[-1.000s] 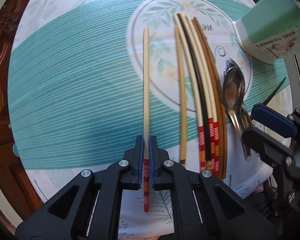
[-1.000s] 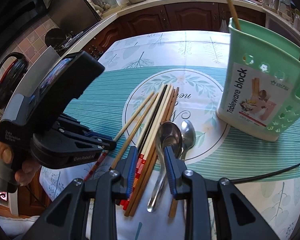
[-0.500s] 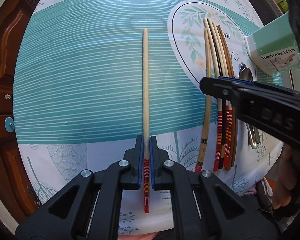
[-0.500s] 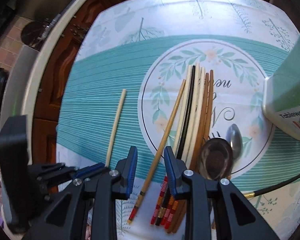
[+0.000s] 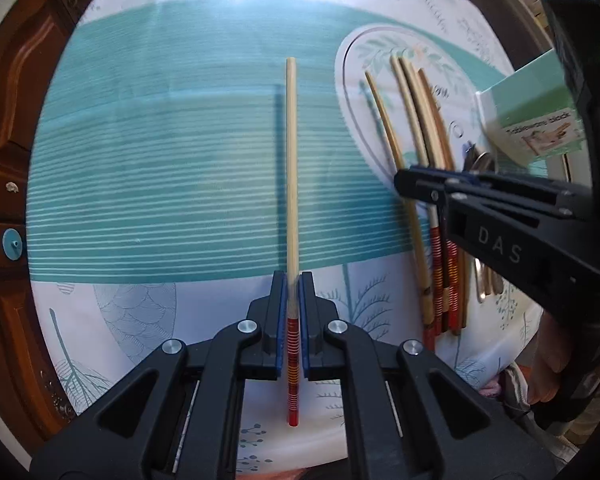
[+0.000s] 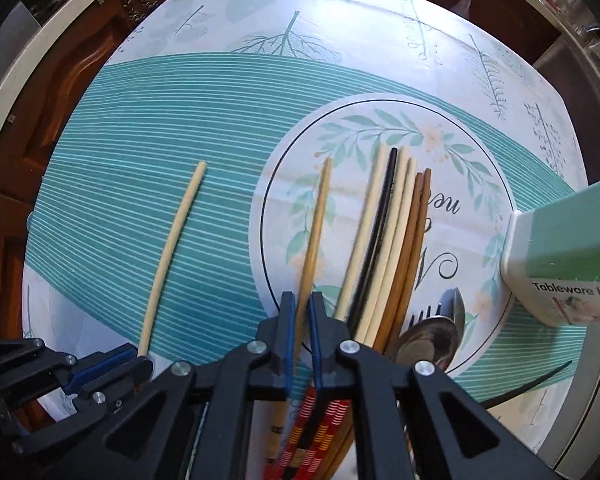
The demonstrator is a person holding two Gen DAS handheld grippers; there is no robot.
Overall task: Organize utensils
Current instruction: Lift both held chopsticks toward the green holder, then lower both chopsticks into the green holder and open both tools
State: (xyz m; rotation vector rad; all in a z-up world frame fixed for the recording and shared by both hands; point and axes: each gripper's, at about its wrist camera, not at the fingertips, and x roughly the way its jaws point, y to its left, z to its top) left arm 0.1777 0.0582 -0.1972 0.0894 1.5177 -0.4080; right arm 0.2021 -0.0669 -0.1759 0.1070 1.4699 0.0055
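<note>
A table draped in a teal-striped, leaf-printed tablecloth (image 6: 148,208) is carrying the utensils. A bundle of chopsticks (image 6: 396,248) is lying inside the cloth's printed circle, spoons (image 6: 432,340) and a fork (image 6: 420,316) are resting just beside them, and a green tableware holder (image 6: 572,264) is standing at the right.

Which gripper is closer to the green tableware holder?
Right. The right gripper grips a tan chopstick beside the pile near the green holder; the left gripper is farther away, across the tablecloth.
</note>
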